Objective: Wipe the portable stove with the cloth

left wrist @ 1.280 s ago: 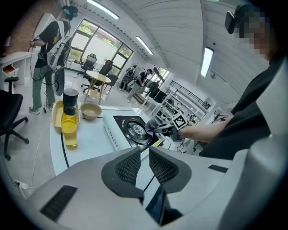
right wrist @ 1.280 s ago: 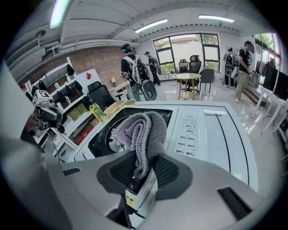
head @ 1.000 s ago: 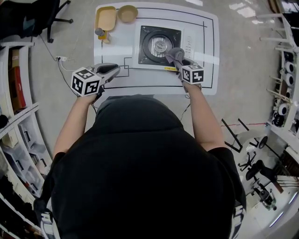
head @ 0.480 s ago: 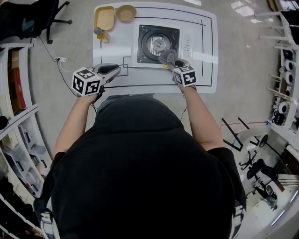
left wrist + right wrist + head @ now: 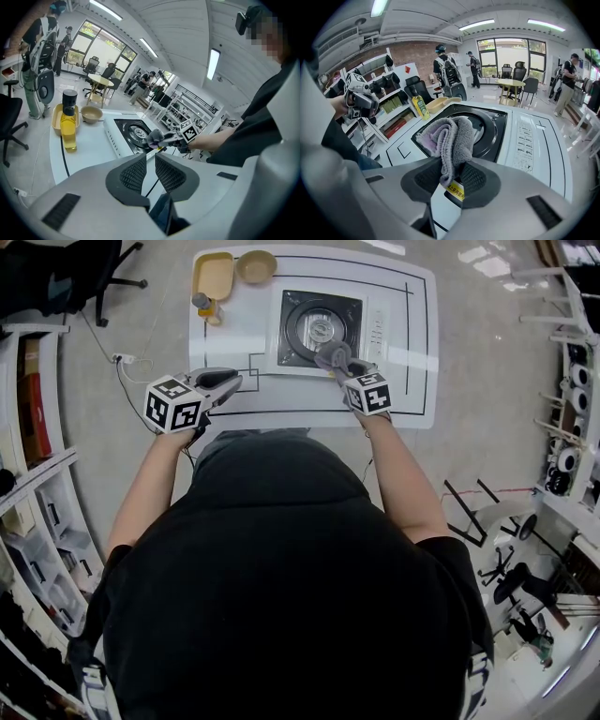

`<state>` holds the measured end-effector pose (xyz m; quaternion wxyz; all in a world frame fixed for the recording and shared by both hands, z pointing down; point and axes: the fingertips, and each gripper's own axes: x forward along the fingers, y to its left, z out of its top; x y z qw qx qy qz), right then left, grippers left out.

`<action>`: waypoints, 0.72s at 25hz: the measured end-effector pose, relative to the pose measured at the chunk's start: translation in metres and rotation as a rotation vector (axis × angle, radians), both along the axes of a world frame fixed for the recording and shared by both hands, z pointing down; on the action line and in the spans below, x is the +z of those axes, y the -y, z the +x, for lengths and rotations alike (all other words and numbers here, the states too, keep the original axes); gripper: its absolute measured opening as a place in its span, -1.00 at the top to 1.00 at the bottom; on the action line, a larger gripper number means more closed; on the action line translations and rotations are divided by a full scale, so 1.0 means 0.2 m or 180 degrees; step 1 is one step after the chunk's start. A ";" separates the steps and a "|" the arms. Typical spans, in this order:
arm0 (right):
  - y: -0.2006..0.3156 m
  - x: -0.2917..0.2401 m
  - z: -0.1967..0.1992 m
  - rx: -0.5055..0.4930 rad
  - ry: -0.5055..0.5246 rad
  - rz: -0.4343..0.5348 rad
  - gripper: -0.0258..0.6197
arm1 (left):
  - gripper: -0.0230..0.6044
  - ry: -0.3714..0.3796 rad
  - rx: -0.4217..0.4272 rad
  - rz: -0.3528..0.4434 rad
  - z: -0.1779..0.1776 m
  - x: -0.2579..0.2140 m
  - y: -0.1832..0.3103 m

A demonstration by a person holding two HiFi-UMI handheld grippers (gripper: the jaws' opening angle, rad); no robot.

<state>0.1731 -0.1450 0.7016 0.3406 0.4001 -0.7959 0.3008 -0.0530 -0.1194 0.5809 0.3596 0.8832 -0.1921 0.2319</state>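
Observation:
The portable stove is a white box with a black round burner, lying mid-table. My right gripper is shut on a bunched grey cloth, which hangs over the stove's near edge by the burner. In the right gripper view the cloth stands up between the jaws of the right gripper, with the burner just beyond it. My left gripper hovers over the table's near left edge, away from the stove. In its own view the left gripper holds nothing, its jaws almost together.
A yellow tray, a tan bowl and an oil bottle stand at the table's far left. The bottle also shows in the left gripper view. Shelves line the left side, and an office chair stands beyond.
My right gripper has slid left along the stove's near edge with the cloth in it. The left gripper has stayed put.

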 end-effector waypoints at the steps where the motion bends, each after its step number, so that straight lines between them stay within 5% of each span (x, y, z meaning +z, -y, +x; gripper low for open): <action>1: 0.00 0.00 0.00 0.0001 0.0001 0.0006 0.53 | 0.69 0.0000 0.0000 0.0003 0.00 0.00 0.00; 18: 0.09 -0.37 0.00 0.0170 0.0307 0.0422 0.53 | 0.69 -0.0017 0.0011 0.0166 0.00 -0.11 -0.03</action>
